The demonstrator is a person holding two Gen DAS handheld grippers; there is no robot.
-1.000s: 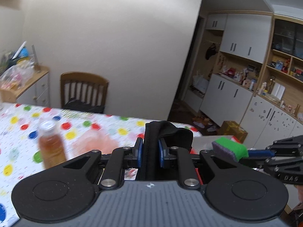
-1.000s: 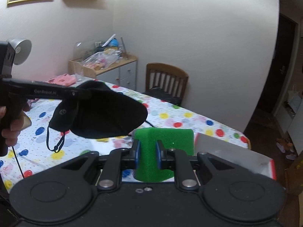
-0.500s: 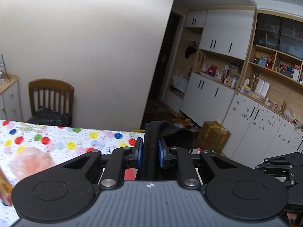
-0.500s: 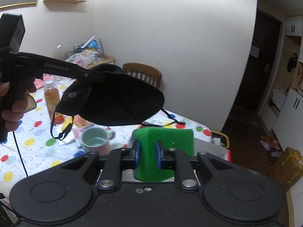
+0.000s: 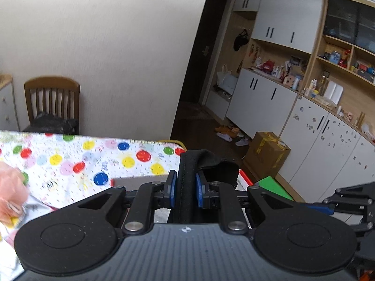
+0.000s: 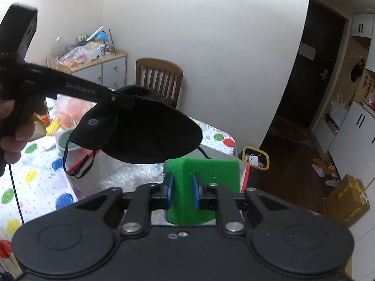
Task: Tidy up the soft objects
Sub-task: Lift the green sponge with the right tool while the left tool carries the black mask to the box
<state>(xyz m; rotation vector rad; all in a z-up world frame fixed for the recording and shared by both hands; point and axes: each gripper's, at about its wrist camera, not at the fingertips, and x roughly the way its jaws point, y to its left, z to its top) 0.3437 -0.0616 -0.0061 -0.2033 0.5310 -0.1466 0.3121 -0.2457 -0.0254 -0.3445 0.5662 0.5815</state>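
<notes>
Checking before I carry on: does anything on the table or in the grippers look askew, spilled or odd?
Nothing looks spilled or damaged. The left gripper is shut on the black cap, which hangs over a silver red-edged box. The right gripper is shut on the green sponge, pinched near one edge. The table is cluttered but blurred.

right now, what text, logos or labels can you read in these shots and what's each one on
"GenRobot.AI": printed in pale letters along the side of the left gripper, seen in the right wrist view.
A small round pale logo, no letters legible: on the black cap held by that gripper.
Tape and label on the cardboard box: too blurred to read.
Stickers on the white cabinet doors and packaging on the shelves: too small to read.
</notes>
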